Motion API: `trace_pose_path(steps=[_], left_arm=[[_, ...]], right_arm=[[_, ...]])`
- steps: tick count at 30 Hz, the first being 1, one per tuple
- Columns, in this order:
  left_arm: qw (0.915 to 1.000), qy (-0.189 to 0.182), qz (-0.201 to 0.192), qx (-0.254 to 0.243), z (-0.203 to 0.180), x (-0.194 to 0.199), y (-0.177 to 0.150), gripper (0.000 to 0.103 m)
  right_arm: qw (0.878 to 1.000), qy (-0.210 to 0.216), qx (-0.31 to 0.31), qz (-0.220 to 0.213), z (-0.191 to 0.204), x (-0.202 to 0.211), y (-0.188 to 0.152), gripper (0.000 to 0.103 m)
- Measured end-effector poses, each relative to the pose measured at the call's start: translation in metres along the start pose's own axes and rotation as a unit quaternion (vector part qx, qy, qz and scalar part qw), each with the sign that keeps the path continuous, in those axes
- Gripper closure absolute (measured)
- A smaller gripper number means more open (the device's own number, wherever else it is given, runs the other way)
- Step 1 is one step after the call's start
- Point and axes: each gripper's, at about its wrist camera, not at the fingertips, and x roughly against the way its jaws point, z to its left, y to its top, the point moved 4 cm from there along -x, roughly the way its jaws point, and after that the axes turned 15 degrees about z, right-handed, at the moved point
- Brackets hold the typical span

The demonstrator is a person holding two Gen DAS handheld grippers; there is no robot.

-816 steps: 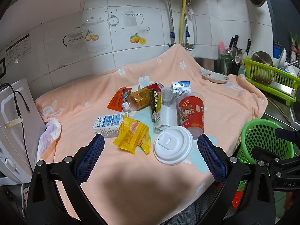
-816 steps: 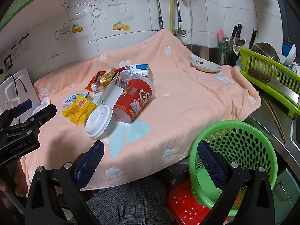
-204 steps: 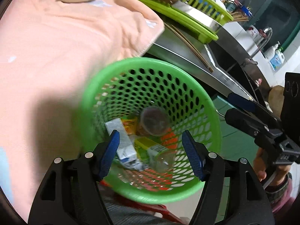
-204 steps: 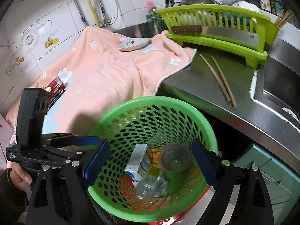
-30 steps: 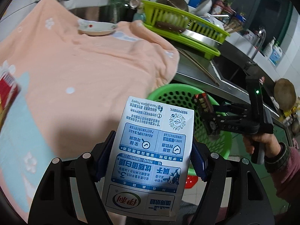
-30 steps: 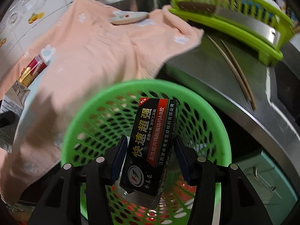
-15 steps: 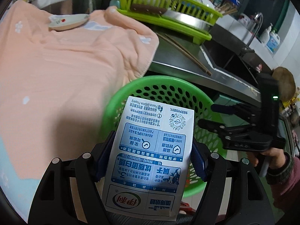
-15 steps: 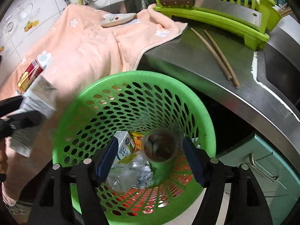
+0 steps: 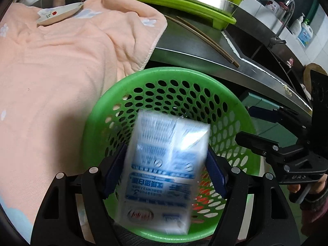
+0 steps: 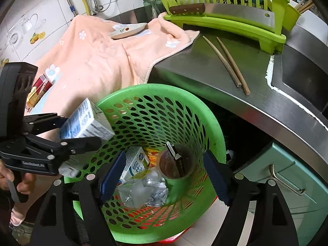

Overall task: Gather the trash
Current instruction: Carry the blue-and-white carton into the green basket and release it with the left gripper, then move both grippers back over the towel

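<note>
The green perforated trash basket stands below the counter edge; it also shows in the right wrist view. My left gripper is over its rim with a blue and white milk carton between its fingers; the carton is motion-blurred, so the grip is unclear. The right wrist view shows that carton at the basket's left rim. My right gripper is open and empty above the basket. Inside lie a small carton, a clear bottle, a cup holding a black box, and wrappers.
A peach towel covers the table to the left, with a red packet on it. A steel counter with chopsticks, a green dish rack with a cleaver, and a small dish lie behind.
The black box left my right gripper and now stands in the cup in the basket. My left gripper carried the milk carton over the basket; the carton now blurs and tilts.
</note>
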Motion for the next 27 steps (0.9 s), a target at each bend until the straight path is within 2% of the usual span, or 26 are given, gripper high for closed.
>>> trace_pose_path(steps=[13, 19, 27], left_arm=[[0.9998, 0.005, -0.015, 0.014, 0.013, 0.016, -0.013, 0.03], [0.9982, 0.027, -0.039, 0.036, 0.037, 0.044, -0.03, 0.03], [0.9928, 0.05, -0.071, 0.082, 0.081, 0.079, -0.056, 0.03]], right_arm=[[1.0, 0.007, 0.002, -0.002, 0.007, 0.003, 0.002, 0.028], [1.0, 0.019, 0.017, -0.005, 0.023, 0.005, 0.012, 0.026], [0.998, 0.03, 0.062, -0.005, 0.066, 0.002, 0.035, 0.024]])
